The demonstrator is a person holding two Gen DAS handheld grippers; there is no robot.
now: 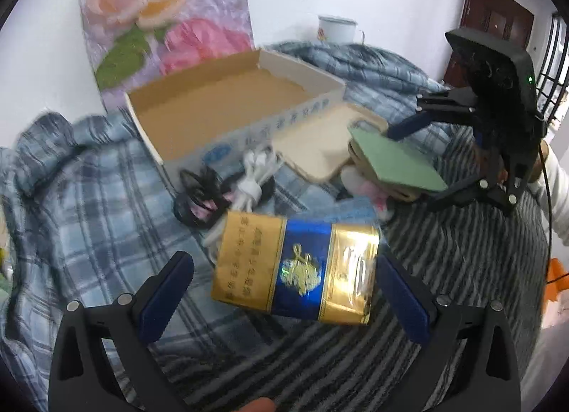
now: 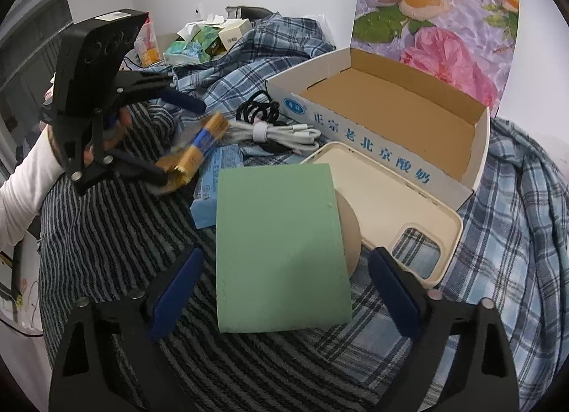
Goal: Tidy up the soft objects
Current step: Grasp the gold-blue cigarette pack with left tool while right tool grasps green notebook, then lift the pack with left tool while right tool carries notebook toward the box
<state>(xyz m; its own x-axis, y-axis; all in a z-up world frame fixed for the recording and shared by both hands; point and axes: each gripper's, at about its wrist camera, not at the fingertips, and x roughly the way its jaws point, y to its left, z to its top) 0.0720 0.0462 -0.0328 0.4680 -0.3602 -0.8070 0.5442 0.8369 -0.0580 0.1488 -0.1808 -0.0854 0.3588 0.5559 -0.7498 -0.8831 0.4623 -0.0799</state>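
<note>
Two grippers work over a bed of plaid and striped cloth, each lined up on its own item, and neither grips yet. The left gripper [image 1: 284, 291] stands open with the gold-and-blue pack [image 1: 295, 269] between its pads, at the centre of its view; gaps show on both sides. That pack looks light and glossy, its foil wrap likely slippery and easy to dent, so a gentle squeeze across the short sides seems the safest hold. The right gripper [image 2: 284, 291] is also open, straddling the near end of the green pad [image 2: 281, 252], which lies at centre partly over a tan round piece [image 2: 350, 234] and beside the phone case [image 2: 398, 206] at 2 o'clock. I judge the pad light, soft and bendy; held by one edge it may droop, so a hold across its width near the middle looks better. One open box [image 2: 391, 120] waits empty at 1 o'clock. Counted: one gold pack, one green pad, one cream case, one white cable bundle [image 2: 277, 134], one black coiled cord [image 2: 256, 110], one blue packet [image 2: 217, 177].
</note>
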